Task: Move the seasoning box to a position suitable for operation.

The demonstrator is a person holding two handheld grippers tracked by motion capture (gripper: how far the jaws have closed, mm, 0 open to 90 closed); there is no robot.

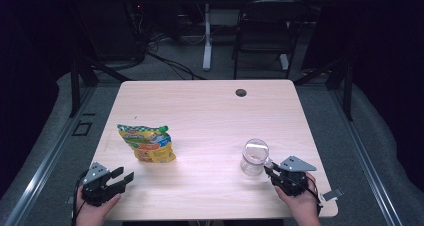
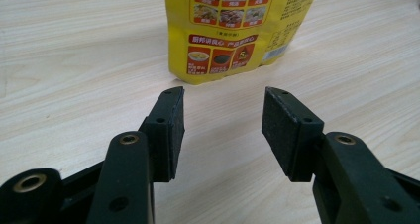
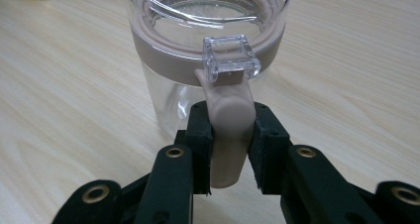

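One clear round jar (image 3: 208,60), beige rubbery tab (image 3: 229,130), glossy yellow pouch (image 2: 237,26)

Dim surroundings, evenly lit tabletop — soft shadows, slight blur

We see a pale wooden table (image 1: 210,111) with a round cable hole (image 1: 241,92), and beyond it a dark chair (image 1: 262,33) beside a white post (image 1: 207,36)

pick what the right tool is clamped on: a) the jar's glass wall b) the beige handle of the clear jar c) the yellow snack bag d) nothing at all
b: in the right gripper view the right tool has both pads pressed on the beige handle of the clear jar, while the yellow bag lies apart near the left tool.
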